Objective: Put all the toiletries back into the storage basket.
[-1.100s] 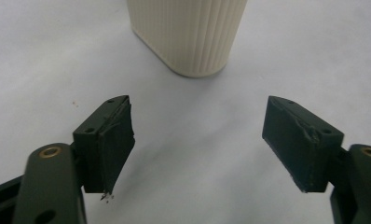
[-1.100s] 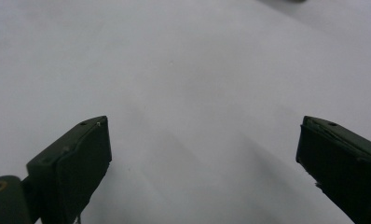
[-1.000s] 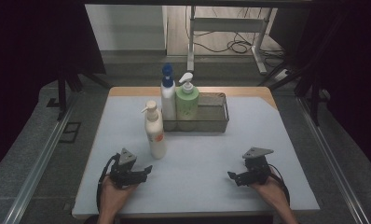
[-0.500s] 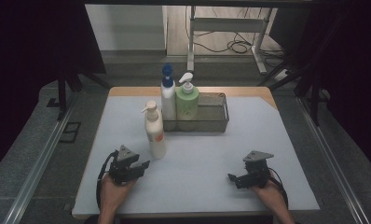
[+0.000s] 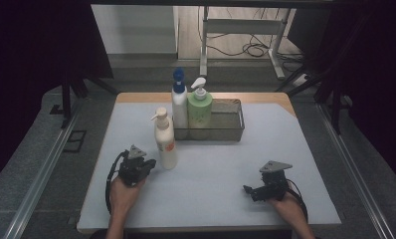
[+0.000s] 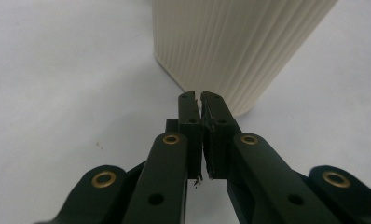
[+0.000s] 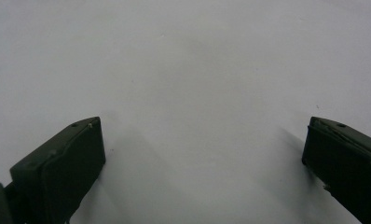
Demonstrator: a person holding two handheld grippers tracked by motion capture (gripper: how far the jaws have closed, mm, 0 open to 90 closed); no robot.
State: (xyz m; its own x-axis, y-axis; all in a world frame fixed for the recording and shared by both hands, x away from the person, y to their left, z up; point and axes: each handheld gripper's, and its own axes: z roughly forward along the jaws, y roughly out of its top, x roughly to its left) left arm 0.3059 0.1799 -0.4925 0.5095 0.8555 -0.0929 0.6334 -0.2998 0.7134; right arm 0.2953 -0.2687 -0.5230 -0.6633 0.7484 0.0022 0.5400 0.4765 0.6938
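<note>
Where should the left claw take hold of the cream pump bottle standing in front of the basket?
Grip the cream pump bottle across its ribbed lower body, coming in level from the near-left side, where the left claw already sits. The bottle stands upright and apart from the wire basket, so that side looks free. The jaws are shut now and would need opening first. The narrow pump head looks like a poorer hold.

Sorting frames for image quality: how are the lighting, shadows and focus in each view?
High view: dim, dark surroundings, table evenly lit. Left gripper view: bright, ribbed bottle sharp, nearest jaw parts soft. Right gripper view: jaw tips blurred, casting soft shadows on the plain table.
</note>
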